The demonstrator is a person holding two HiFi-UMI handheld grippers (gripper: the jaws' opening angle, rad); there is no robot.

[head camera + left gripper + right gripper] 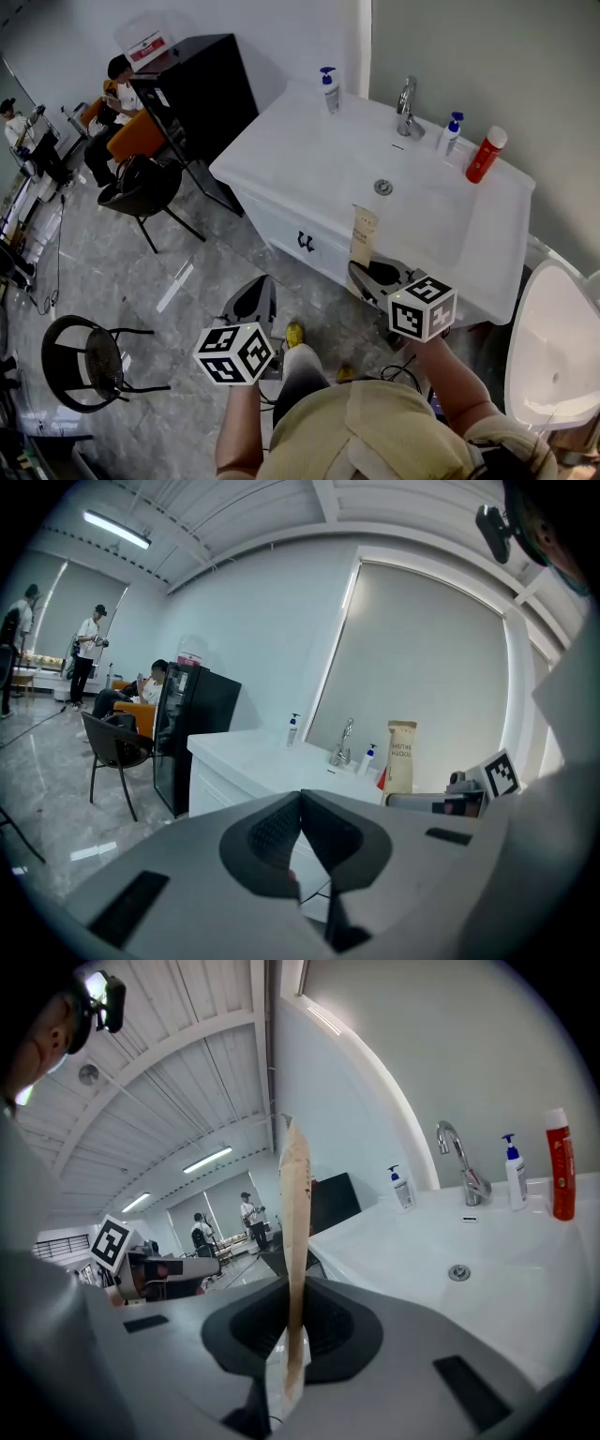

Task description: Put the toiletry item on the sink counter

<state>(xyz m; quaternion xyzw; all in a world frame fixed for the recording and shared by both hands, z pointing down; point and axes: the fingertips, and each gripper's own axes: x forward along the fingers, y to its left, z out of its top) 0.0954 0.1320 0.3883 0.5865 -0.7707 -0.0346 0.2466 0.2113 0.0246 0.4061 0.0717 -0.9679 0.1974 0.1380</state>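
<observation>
My right gripper (373, 274) is shut on a flat tan toothbrush packet (363, 234), held upright just in front of the white sink counter (300, 159). In the right gripper view the packet (295, 1269) stands edge-on between the jaws of my right gripper (292, 1321), the basin and its drain (458, 1272) beyond. My left gripper (255, 298) hangs lower left over the floor, shut and empty; its jaws meet in the left gripper view (301, 832), where the packet (399, 756) shows at right.
On the counter stand a tap (406, 108), two white pump bottles (329, 89) (450, 134) and a red bottle (485, 155). A black cabinet (202, 89) stands left of the sink, a toilet (553, 347) right. Chairs (141, 187) and seated people occupy the far left floor.
</observation>
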